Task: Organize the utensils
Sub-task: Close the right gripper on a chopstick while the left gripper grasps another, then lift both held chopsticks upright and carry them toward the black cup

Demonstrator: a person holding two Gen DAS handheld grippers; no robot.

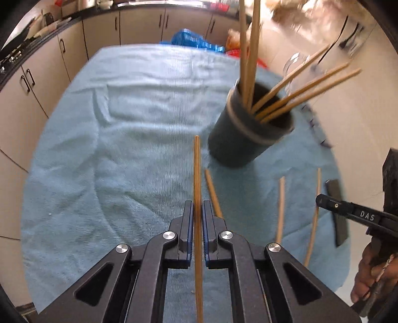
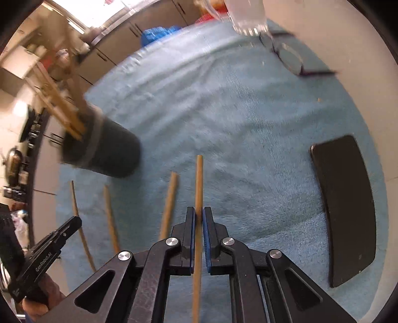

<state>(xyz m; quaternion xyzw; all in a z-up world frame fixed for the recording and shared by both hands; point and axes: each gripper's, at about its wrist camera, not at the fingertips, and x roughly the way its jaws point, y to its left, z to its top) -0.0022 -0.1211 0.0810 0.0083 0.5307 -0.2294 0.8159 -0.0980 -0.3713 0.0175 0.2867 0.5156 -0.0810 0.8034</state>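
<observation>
The left gripper point(image 1: 198, 206) was clamped on a single wooden chopstick point(image 1: 197, 188) that ran straight forward between its blue-padded fingers point(image 1: 190, 223) and stuck out past their tips above the blue towel point(image 1: 112, 149). The right gripper point(image 2: 198, 213) likewise pinched its own chopstick point(image 2: 199, 183) between its pads, the stick pointing ahead over the same towel. Close by the left gripper lay loose chopsticks point(image 1: 280, 211) on the towel: one just beside its right finger, two more farther to the right, near the other gripper's black finger at the picture's edge. From the right wrist view, three such sticks lay to the left of the held one, and a flat black phone point(image 2: 345, 206) rested well apart on the right side of the towel. Beyond the loose sticks stood a dark cylindrical holder point(image 1: 248, 134) with a pale band below its rim, upright on the towel and already carrying several chopsticks fanned outward. Farther back a pair of glasses point(image 2: 291, 59) and a clear glass point(image 2: 248, 17) sat near the towel's far edge, blurred, with beige cabinets point(image 1: 139, 24) behind.
</observation>
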